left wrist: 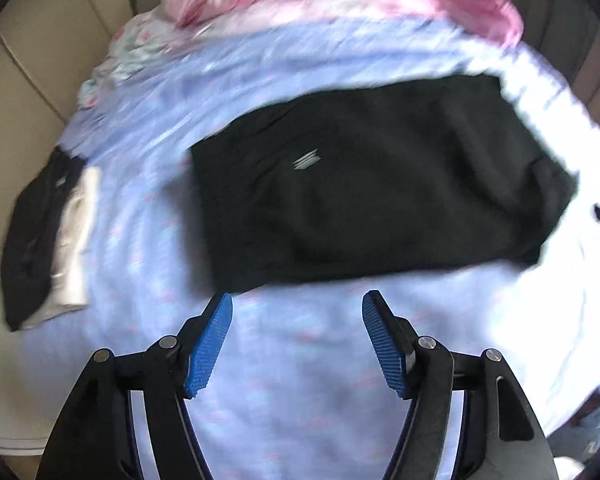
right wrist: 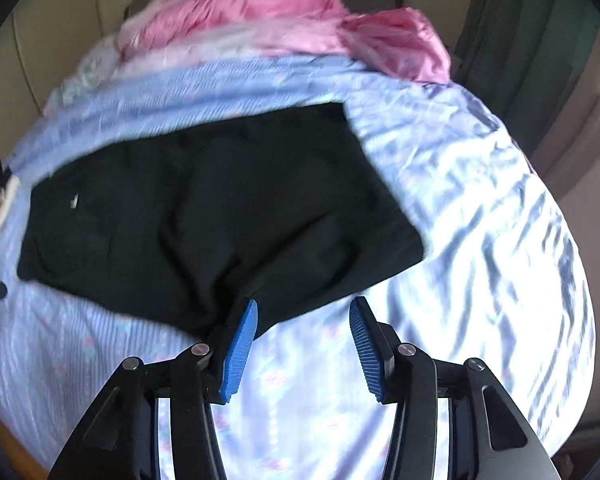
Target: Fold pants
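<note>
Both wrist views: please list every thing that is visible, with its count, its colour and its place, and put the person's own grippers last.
black pants: one, black with a small grey logo, folded flat in the middle of the bed.
bedsheet: one, light blue with a faint pattern, covering the bed under the pants.
pink bedding: one bunched heap, pink and pale pink, at the far end of the bed.
folded clothes: one small stack, black and white, at the left edge of the bed.
curtain: one, dark green, beyond the bed on the right.
left gripper: one, black with blue pads, open, near the pants' near edge.
right gripper: one, black with blue pads, open, at the pants' near corner.
</note>
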### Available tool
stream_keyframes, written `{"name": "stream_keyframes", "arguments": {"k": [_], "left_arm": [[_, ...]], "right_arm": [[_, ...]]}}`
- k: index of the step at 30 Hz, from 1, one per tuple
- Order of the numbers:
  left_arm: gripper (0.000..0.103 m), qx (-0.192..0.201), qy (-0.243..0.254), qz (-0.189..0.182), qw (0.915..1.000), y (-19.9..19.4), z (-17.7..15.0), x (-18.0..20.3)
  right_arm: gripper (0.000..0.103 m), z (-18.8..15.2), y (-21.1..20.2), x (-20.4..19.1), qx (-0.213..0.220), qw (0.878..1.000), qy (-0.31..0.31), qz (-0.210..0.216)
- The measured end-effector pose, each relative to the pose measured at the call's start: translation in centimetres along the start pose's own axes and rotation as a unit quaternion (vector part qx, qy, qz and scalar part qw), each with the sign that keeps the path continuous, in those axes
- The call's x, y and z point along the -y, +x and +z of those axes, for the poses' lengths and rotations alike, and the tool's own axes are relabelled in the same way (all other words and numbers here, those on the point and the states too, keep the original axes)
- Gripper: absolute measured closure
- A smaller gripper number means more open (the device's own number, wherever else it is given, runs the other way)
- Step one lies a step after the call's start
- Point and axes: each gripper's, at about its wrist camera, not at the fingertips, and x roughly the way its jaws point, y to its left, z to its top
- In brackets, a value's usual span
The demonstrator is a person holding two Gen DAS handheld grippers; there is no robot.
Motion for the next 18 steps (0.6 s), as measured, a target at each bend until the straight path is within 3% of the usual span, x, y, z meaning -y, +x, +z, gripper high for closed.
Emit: {"name": "stream_keyframes", "arguments": {"k": [4,8,13,18], "left_arm": [[0.037,0.022,-0.005,-0.055,0.9982,1.0,3.0,4.6],[0.037,0.032,-0.001,-0.097,0.9947,2.3,5.0,9.0],[0.037,0.036,0.012,-0.119,0.9922,4.6,8.1,12.3],[0.037,0.067,0.063,-0.143,0.9855,6.6,14.8,14.3]], "right_arm": [[0.055,1.8,1.6,6.0,0.003,0.998,0.065,0.02],[0.055,2.3,4.6,12.5,-0.01,0.985,0.159,0.058],[0.059,1.7,9.1,15.4,-0.04,0.969,0.221,0.103],[0.06,1.9,10.0,15.8,-0.045,0.968,0.219,0.113]]}}
